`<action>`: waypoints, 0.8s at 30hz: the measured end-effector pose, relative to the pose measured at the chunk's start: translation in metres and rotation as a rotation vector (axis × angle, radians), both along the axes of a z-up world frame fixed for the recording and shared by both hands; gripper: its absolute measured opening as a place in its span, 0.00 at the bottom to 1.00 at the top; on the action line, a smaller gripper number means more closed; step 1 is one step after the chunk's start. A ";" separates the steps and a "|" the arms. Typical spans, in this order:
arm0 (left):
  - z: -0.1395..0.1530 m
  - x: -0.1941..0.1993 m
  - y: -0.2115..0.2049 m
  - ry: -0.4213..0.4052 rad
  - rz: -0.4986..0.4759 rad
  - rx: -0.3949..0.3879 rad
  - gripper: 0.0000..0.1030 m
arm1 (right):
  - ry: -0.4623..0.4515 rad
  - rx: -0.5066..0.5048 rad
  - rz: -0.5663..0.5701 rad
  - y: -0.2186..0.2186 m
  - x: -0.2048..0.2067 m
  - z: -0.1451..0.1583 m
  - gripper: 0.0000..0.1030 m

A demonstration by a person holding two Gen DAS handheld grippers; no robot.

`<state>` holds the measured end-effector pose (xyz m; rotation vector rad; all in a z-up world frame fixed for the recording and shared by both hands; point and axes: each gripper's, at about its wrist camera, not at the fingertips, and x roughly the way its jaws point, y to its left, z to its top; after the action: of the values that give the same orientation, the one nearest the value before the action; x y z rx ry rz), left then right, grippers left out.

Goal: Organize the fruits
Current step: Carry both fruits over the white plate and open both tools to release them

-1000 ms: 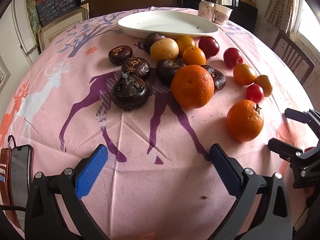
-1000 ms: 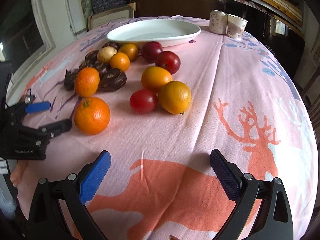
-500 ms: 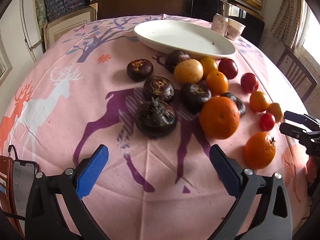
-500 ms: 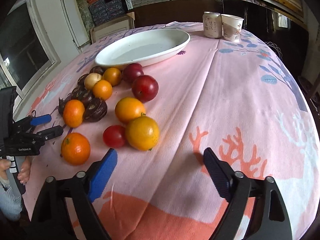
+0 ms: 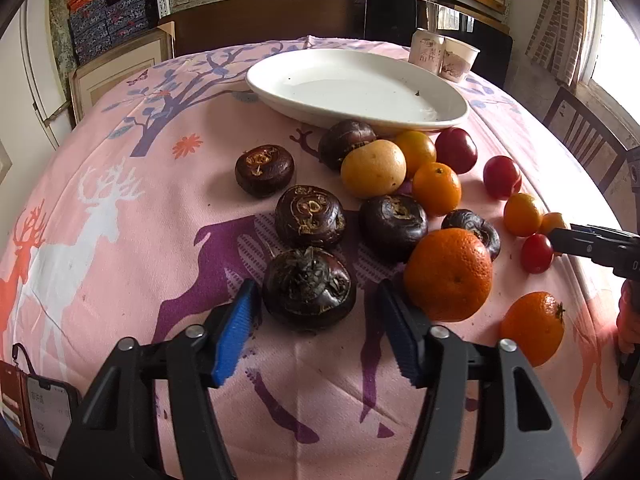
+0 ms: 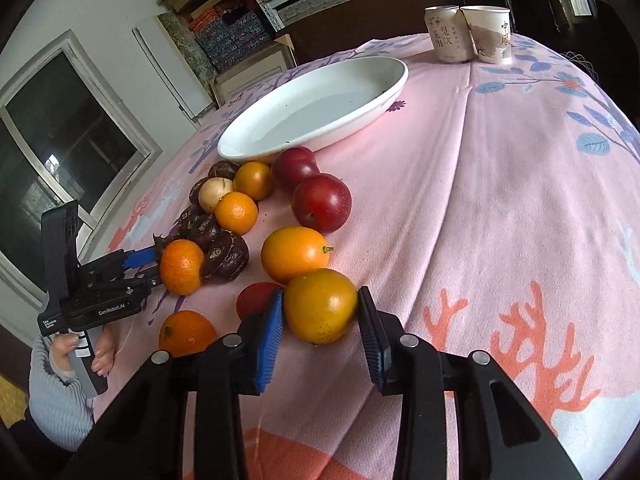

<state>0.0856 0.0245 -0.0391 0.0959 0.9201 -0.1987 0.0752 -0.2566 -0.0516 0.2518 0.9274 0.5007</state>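
Fruits lie in a cluster on the pink tablecloth in front of a white oval plate [image 5: 360,88], which also shows in the right wrist view [image 6: 316,108]. My left gripper [image 5: 316,316] is open, its jaws on either side of a dark purple-brown fruit [image 5: 310,288] without touching it. A large orange [image 5: 448,274] lies just right of it. My right gripper [image 6: 320,320] has its jaws against both sides of a yellow-orange fruit [image 6: 320,304] that rests on the cloth. A small red fruit [image 6: 256,300] lies left of it, and another yellow-orange fruit [image 6: 294,254] lies behind.
A can [image 6: 446,34] and a paper cup [image 6: 488,34] stand behind the plate. A phone [image 5: 48,420] lies at the table's near left edge. A chair [image 5: 580,136] stands at the right. Shelves and boxes stand behind the table.
Both grippers have moved forward into the fruit cluster and narrowed. The left one now straddles the dark fruit. The right one has closed onto the yellow-orange fruit.
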 end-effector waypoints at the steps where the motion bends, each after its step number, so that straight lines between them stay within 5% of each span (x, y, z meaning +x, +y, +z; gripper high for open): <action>1: 0.000 0.002 0.002 -0.003 0.001 -0.003 0.46 | -0.001 0.004 0.000 0.000 0.000 0.000 0.36; 11: 0.038 0.008 0.013 -0.108 0.052 -0.088 0.44 | -0.099 0.014 -0.073 -0.010 -0.002 0.024 0.36; 17: 0.064 0.076 -0.023 -0.131 0.036 -0.098 0.44 | -0.134 0.040 -0.112 0.013 0.054 0.059 0.36; 24: 0.042 0.131 -0.035 -0.081 0.060 -0.145 0.44 | -0.158 0.017 -0.152 0.045 0.120 0.053 0.36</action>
<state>0.2164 -0.0109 0.0031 -0.0571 0.8237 -0.2042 0.1955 -0.2118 0.0015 0.2920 0.7442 0.3824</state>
